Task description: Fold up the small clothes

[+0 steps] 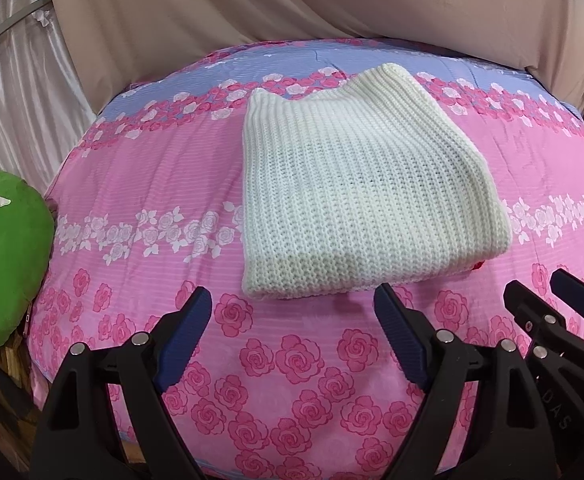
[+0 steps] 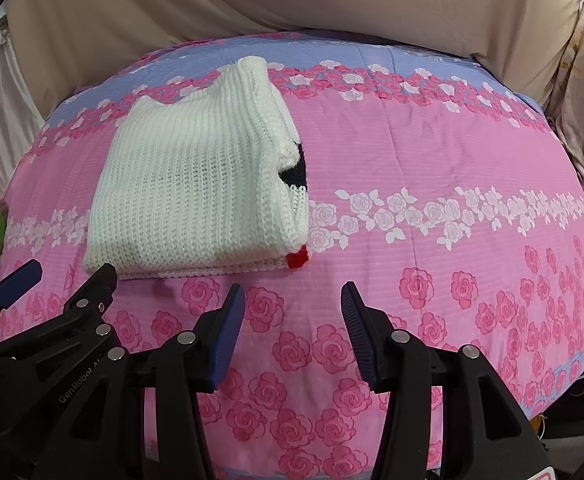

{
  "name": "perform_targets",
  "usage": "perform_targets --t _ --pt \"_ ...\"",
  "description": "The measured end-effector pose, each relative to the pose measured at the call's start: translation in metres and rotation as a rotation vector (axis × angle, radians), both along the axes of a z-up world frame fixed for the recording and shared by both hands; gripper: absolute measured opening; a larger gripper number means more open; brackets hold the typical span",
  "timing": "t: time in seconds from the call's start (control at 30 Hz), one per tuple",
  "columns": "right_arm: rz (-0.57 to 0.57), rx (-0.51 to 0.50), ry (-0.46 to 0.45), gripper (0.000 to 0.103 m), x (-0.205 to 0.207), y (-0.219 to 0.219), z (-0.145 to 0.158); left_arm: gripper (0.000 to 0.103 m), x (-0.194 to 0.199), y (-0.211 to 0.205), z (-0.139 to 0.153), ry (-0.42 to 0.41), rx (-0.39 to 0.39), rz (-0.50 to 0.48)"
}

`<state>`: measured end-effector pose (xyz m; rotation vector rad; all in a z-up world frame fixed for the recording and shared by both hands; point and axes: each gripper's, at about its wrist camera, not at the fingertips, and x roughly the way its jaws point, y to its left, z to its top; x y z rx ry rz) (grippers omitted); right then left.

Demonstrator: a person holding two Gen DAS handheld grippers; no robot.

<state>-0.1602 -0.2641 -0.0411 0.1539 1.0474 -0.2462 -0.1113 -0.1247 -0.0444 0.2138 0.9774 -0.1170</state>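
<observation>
Bright, even indoor light; soft faint shadows; sharp focus; strong fisheye bending, dark vignetted corners

The knitted garment is cream-white in a ribbed stitch, with a black patch and a red spot at its edge. The bedcover is pink with darker pink roses, a band of white roses, and a lavender-blue stripe. The cushion is green with white. Both grippers are black with ridged navy pads.

Cream knit sweater — folded, flat on bedspread
</observation>
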Motion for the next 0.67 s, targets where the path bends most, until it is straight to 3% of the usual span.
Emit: perform_targets --t 0.67 --pt "0.000 -0.002 0.002 0.050 -0.0010 0.0008 0.0001 0.085 -0.0009 -0.0021 -0.0021 0.007 0.013 -0.013"
